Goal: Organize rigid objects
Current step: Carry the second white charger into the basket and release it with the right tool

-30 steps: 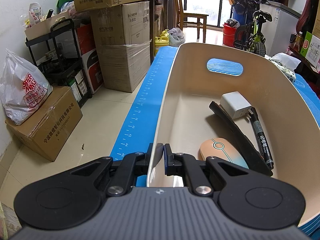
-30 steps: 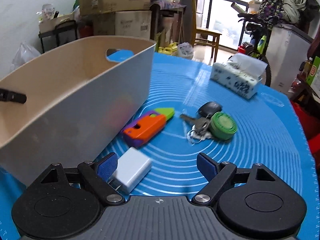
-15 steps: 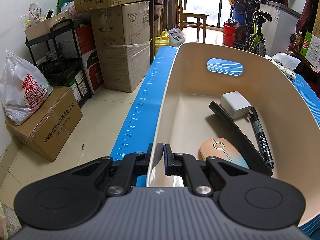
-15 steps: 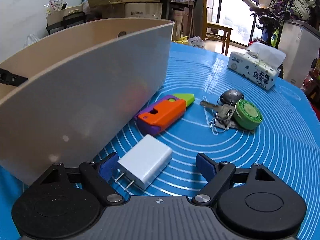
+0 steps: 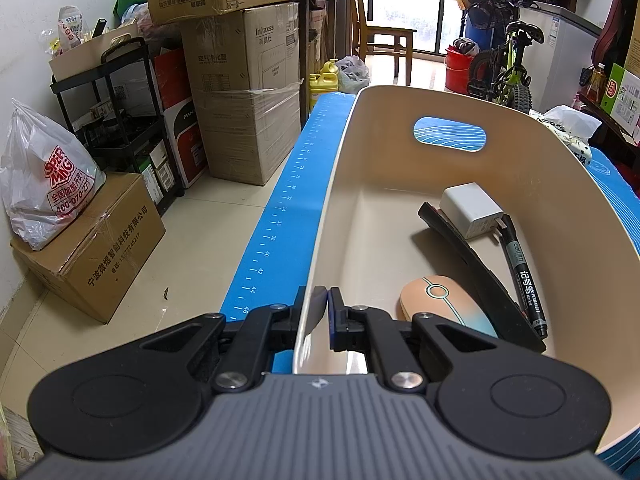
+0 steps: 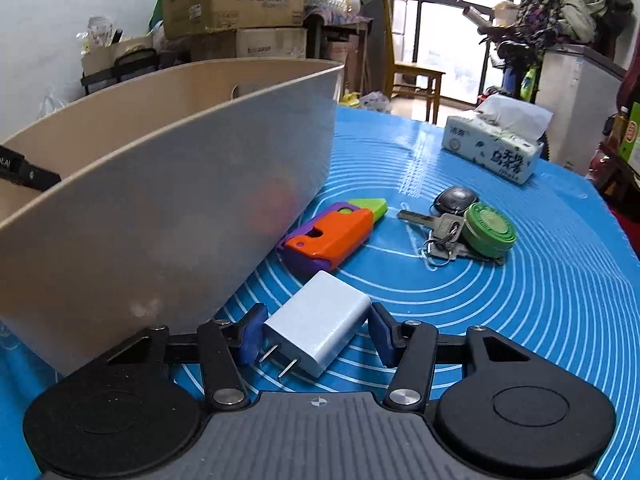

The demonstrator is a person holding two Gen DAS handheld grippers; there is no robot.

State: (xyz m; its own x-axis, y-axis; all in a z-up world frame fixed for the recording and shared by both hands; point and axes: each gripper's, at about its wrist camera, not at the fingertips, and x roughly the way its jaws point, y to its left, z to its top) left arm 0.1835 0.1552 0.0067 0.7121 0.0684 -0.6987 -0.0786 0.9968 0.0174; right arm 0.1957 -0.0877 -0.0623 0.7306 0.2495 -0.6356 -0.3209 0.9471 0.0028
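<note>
Stacked brown cardboard boxes [image 5: 244, 80] at ten o'clock against a white wall [image 5: 36, 8]; bright balcony window [image 5: 404, 4] at twelve; beige tiled floor [image 5: 192, 240].

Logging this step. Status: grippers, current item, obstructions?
Left gripper shut on bin rim. Right gripper closing around white charger on mat; contact unclear. Nothing blocking.

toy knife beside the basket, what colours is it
Orange body over purple, with a green tip: the toy knife shows best in the right wrist view.

Both grippers, the left gripper [image 5: 323, 312] and the right gripper [image 6: 316, 332], share grey ribbed bodies, black disc-ended linkage arms, silver screws and blue finger pads [image 6: 252, 334].
</note>
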